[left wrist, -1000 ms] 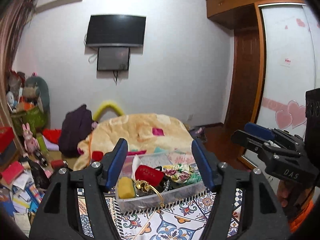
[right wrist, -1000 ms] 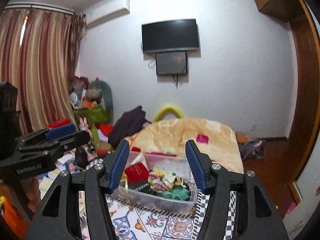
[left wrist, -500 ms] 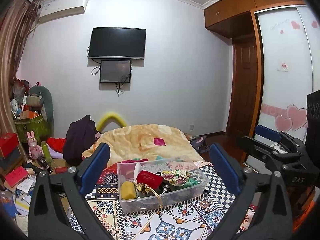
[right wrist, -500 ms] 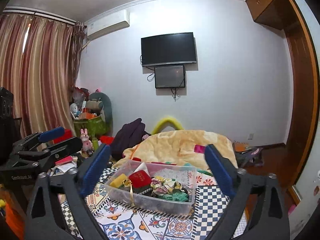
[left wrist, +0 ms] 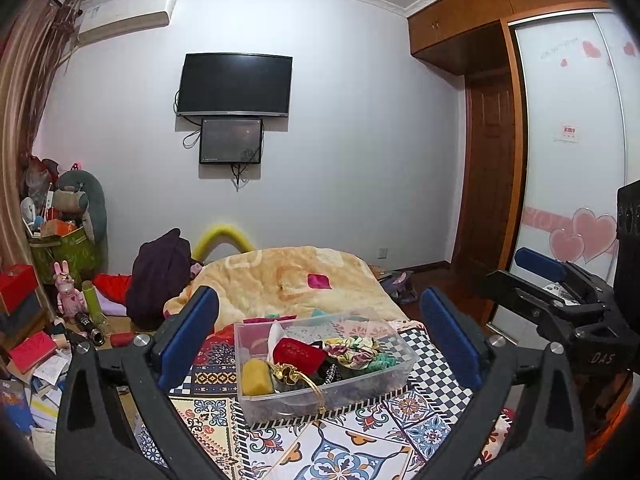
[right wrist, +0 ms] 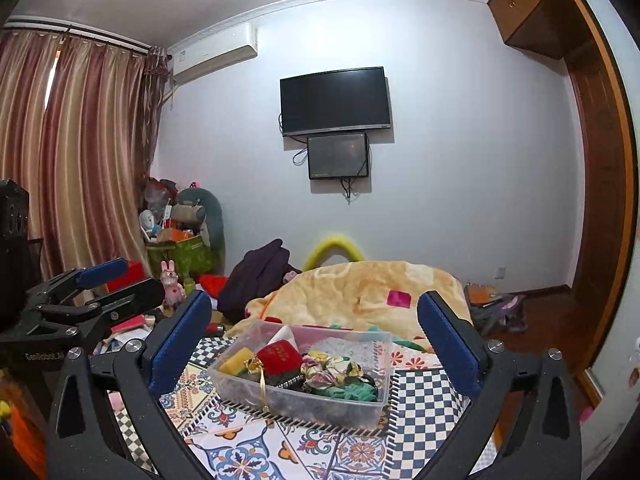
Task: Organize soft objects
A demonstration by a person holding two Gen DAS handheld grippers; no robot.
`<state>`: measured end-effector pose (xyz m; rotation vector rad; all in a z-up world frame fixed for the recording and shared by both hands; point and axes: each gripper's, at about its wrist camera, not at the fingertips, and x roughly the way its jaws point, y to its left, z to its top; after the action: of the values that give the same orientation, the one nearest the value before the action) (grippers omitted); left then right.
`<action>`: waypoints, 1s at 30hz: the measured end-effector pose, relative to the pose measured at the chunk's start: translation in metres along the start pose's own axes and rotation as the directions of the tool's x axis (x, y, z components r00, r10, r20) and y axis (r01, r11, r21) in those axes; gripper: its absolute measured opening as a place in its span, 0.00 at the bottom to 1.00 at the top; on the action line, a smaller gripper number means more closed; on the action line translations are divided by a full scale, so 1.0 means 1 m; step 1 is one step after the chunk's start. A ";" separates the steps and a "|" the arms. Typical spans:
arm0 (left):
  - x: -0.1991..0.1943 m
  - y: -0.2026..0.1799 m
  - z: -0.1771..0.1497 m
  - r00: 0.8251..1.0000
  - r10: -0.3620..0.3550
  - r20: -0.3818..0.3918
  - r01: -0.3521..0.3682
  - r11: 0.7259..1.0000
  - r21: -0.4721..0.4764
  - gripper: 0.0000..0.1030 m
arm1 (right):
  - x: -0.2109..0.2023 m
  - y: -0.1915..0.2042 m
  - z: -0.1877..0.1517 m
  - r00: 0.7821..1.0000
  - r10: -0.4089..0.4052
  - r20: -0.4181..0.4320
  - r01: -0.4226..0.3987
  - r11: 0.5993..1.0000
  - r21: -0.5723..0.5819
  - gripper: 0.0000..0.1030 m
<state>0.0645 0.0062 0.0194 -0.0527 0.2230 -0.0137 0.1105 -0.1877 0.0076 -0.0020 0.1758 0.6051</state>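
Note:
A clear plastic box point(left wrist: 400, 370) point(right wrist: 372, 404) stands on a patterned cloth point(left wrist: 340, 440) on the bed. It holds a yellow sponge point(left wrist: 256, 376), a red pouch point(left wrist: 298, 354) point(right wrist: 280, 358), a gold pouch point(left wrist: 286, 374), floral scrunchies point(left wrist: 352, 348) point(right wrist: 328, 368) and a green scrunchie point(right wrist: 352, 392). My left gripper point(left wrist: 318, 338) is open and empty, above and in front of the box. My right gripper point(right wrist: 314, 342) is open and empty, likewise framing the box. Each gripper shows at the edge of the other's view.
A yellow blanket point(left wrist: 300, 276) covers the bed behind the box. A dark garment point(left wrist: 160, 276) lies at its left. Toys, books and boxes clutter the floor at the left point(left wrist: 48, 320). A wardrobe point(left wrist: 568, 160) and door stand at the right.
Both grippers have opened wide from a narrower gap and have drawn back and up, so the box looks smaller and more of the room shows.

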 end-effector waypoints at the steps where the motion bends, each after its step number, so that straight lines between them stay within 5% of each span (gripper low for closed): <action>1: 0.000 0.000 0.000 1.000 0.000 0.001 0.000 1.000 0.000 0.99 | 0.000 0.000 0.000 1.000 0.001 0.001 -0.001 1.000 -0.001 1.00; 30: -0.002 -0.004 0.003 1.000 -0.014 -0.007 0.014 1.000 0.005 1.00 | -0.002 -0.002 0.000 1.000 -0.005 -0.006 0.005 1.000 -0.005 1.00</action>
<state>0.0634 0.0028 0.0226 -0.0489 0.2292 -0.0280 0.1098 -0.1907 0.0074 -0.0089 0.1799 0.6001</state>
